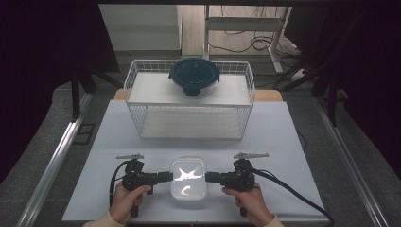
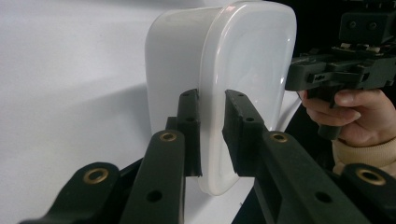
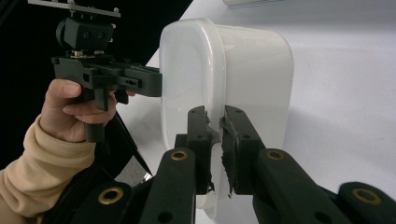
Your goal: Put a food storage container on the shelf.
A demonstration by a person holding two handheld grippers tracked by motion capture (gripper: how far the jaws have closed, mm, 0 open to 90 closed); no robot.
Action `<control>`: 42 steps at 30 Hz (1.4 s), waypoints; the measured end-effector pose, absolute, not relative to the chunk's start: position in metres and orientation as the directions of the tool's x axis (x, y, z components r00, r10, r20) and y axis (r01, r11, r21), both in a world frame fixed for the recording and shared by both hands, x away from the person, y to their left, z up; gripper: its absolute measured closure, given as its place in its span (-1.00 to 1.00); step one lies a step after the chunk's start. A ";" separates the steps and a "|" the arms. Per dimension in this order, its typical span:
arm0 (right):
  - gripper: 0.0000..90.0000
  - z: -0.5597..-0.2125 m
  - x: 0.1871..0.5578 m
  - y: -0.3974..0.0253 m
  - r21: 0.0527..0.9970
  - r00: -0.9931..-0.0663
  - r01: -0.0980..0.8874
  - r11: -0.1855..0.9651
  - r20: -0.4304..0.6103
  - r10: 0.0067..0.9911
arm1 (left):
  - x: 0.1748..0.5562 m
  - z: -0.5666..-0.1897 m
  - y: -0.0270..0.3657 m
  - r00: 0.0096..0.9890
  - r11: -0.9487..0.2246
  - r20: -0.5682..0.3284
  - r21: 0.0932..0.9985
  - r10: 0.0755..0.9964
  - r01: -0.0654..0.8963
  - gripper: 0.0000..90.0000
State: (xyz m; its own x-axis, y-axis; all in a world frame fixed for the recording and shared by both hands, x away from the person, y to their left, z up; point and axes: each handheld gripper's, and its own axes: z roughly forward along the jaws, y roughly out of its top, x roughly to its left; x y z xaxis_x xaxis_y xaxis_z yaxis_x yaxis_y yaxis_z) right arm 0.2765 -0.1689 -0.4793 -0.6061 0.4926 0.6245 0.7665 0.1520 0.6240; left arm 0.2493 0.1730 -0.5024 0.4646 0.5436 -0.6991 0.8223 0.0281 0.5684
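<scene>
A lidded white plastic container point(image 1: 188, 177) at the table's point(image 1: 118, 132) near edge is pinched by the left gripper point(image 1: 166, 177) and right gripper point(image 1: 208, 178), jaws closed on its rim; it appears not yet moved to the wire basket point(image 1: 189, 101).

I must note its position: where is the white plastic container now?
In the high view, the white plastic container sits at the table's near edge, between the left gripper and right gripper, in front of the wire basket.

Both black claws, left claw point(image 2: 212, 135) and right claw point(image 3: 215, 149), show brass rivets, trailing black cables; cream sleeves.
</scene>
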 end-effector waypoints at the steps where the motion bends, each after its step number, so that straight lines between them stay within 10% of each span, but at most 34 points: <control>1: 0.80 -0.479 0.276 -0.169 0.628 -0.610 0.763 0.154 0.621 0.492 | 0.249 -0.502 0.173 0.468 0.026 -0.697 0.571 0.544 0.820 0.72; 42: 0.81 -0.414 0.282 -0.177 0.775 -0.735 0.613 0.156 0.486 0.473 | 0.262 -0.428 0.166 0.606 -0.008 -0.567 0.726 0.557 0.687 0.72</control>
